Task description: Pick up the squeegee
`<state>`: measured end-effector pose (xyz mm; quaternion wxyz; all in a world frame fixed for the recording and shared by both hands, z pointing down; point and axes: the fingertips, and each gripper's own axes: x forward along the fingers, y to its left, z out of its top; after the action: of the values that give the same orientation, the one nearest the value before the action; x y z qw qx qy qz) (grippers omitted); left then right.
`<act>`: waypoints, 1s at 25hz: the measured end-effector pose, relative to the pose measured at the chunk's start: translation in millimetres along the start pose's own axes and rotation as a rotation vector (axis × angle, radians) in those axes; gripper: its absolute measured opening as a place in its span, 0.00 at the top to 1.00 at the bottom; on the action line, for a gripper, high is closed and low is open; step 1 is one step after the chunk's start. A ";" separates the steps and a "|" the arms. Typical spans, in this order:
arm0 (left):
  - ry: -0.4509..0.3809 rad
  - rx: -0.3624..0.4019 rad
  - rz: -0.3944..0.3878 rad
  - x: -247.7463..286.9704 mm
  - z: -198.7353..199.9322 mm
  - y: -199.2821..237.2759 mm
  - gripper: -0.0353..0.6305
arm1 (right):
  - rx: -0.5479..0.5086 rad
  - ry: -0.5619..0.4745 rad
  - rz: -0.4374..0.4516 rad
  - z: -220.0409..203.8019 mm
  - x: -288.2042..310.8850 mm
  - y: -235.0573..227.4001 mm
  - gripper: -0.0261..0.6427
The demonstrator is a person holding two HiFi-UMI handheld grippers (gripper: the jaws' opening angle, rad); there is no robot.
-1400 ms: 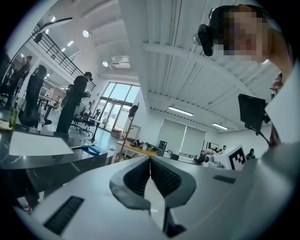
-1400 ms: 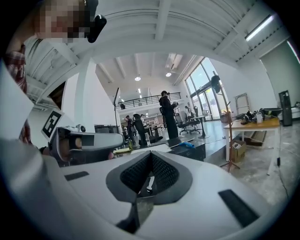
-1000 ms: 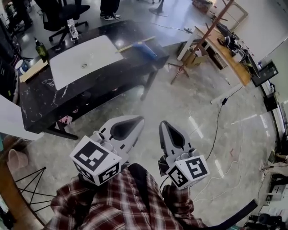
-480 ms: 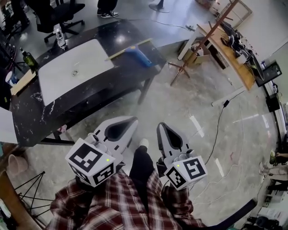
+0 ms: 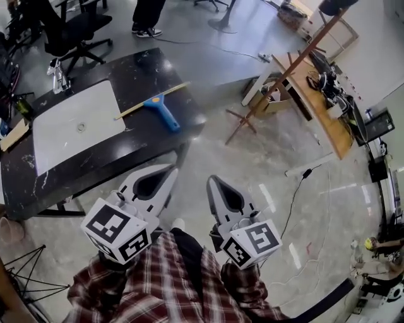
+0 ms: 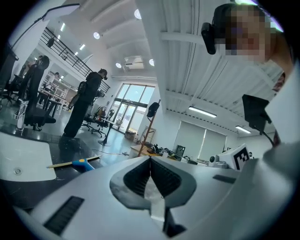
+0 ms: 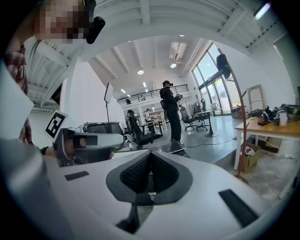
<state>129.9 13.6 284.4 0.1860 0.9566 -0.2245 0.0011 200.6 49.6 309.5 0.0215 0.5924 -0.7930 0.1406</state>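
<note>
The squeegee, with a blue handle and a long pale yellow blade, lies on the near right part of the black table. It also shows small at the left in the left gripper view. My left gripper and right gripper are held side by side over the floor, short of the table's edge and well apart from the squeegee. Both have their jaws together with nothing between them, as their own views show.
A white board with a small ring lies on the table. A spray bottle stands at its far edge. A wooden stand and a wooden bench are to the right, cables cross the floor, and a person stands beyond.
The table and squeegee have slid down and left in the head view, nearer to me. Both grippers have come forward together, still shut.
</note>
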 end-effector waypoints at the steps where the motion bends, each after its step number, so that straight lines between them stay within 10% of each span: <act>1: -0.003 -0.002 0.015 7.8 0.9 2.1 0.93 | -0.001 0.006 0.013 0.9 3.1 -7.8 0.94; 12: -0.015 -0.045 0.165 38.6 9.2 76.6 0.93 | 0.022 0.086 0.116 -6.6 81.5 -41.3 0.94; 25: -0.059 -0.023 0.111 80.2 86.3 202.9 0.93 | -0.051 0.038 0.113 59.2 237.8 -52.7 0.94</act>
<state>107.7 -220.0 283.1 0.1898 0.9400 -0.2828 -0.0191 187.5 -200.7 310.8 0.0436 0.5431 -0.8280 0.1325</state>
